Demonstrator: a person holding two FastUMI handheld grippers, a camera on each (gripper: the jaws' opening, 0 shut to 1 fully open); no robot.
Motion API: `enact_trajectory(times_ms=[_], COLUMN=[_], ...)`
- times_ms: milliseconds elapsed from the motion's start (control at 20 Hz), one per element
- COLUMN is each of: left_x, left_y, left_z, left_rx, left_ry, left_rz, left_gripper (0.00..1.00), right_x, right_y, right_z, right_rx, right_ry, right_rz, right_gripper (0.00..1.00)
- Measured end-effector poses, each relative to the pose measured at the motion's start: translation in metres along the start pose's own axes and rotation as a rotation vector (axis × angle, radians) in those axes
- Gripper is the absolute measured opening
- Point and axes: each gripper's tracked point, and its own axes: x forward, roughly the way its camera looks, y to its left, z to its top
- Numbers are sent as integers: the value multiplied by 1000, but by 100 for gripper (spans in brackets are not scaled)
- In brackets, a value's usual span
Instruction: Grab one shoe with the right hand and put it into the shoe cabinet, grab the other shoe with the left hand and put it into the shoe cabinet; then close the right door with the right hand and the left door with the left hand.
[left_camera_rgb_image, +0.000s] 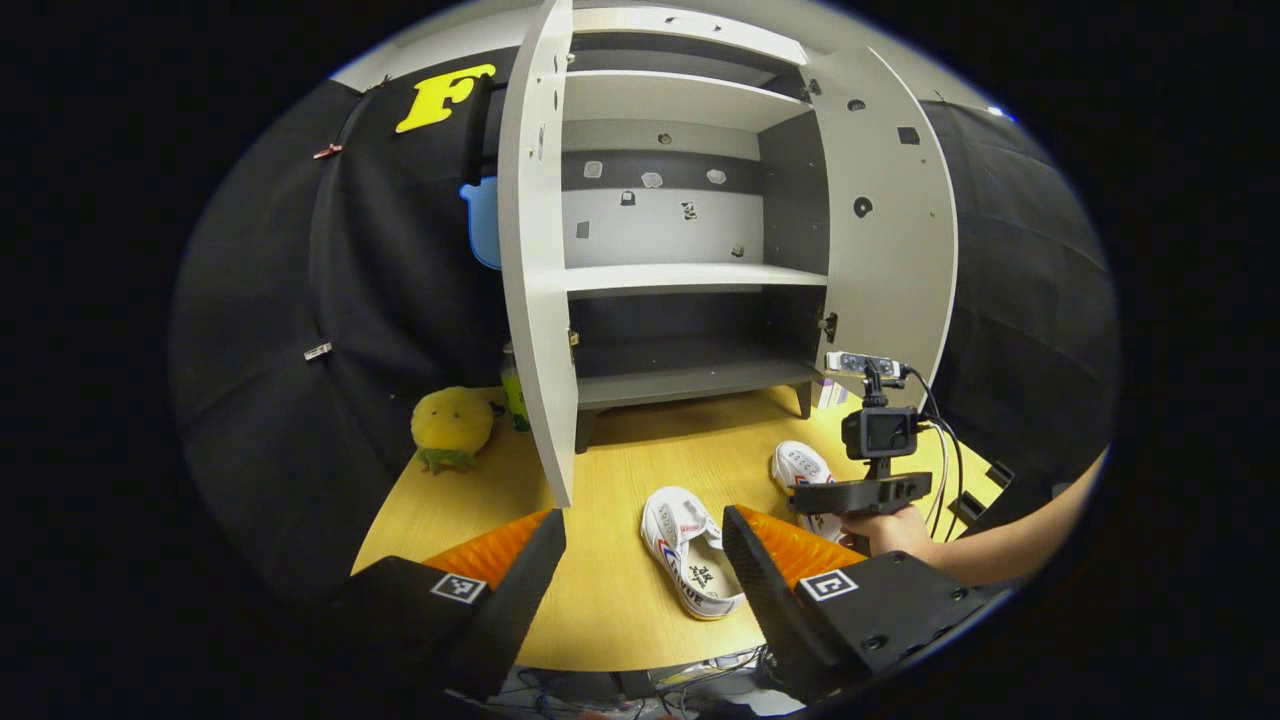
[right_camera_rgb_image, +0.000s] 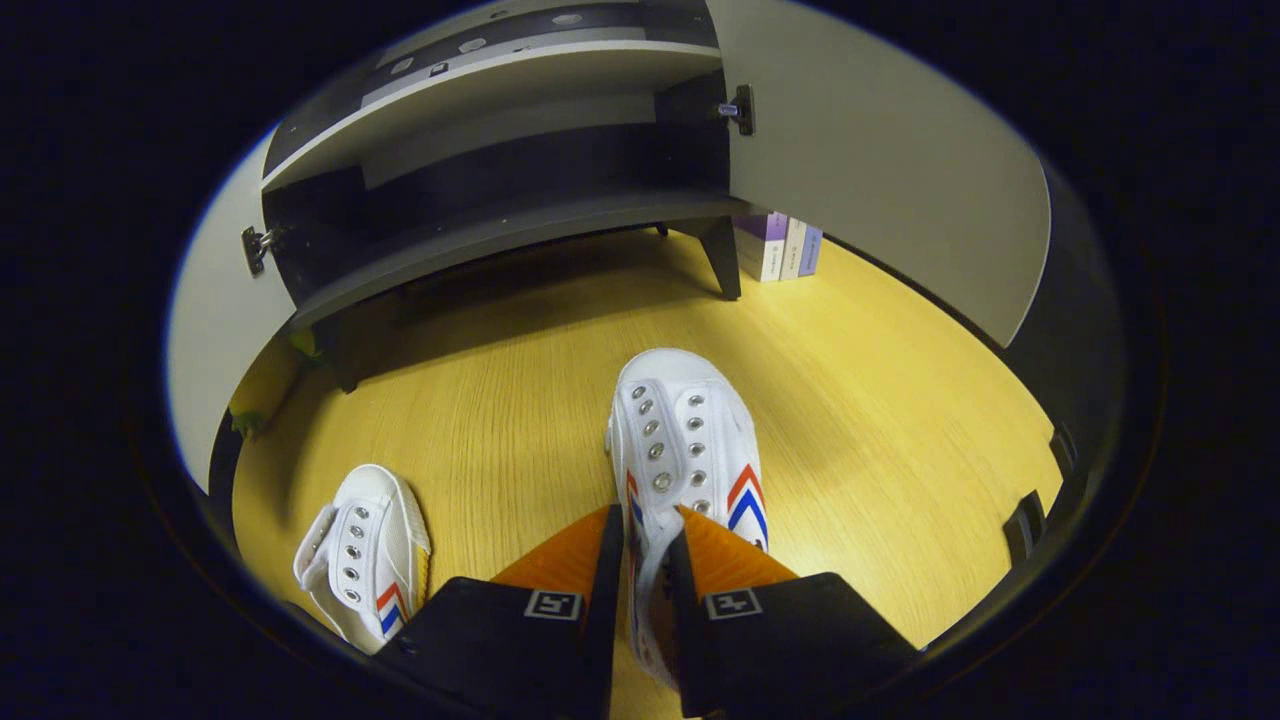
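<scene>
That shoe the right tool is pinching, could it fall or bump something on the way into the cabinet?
Maybe. The right tool grips the shoe only by the side of its collar, so the long toe end could swing or slip loose when lifted. The bottom shelf opening looks low, so the dangling toe might catch its front edge. The other shoe lies close beside it on the table, and a swing could knock it.

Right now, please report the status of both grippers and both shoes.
Right gripper shut on right shoe. Left gripper open, above left shoe. Shoe cabinet doors open, path clear.
</scene>
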Motion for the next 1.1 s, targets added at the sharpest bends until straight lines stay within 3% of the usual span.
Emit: enact_trajectory(times_ms=[250,400,850,950,1100], left_x=[1,1,2,6,7], left_y=[2,6,3,0,-4], left_z=[-3,-1,-7,-5,-4], left_rx=[-21,-12,5,9,14], left_ry=[15,10,25,19,16], left_rz=[3,18,13,4,-2], left_gripper=[98,98,98,98,98], right_x=[17,21,-9,-8,-4], right_y=[-2,5,8,7,-7], right_z=[17,17,57,53,32], right_rx=[159,144,120,99,27], right_ry=[-23,-14,-138,-104,-48], right_rz=[-21,2,78,80,7], right_gripper=[29,5,5,5,5])
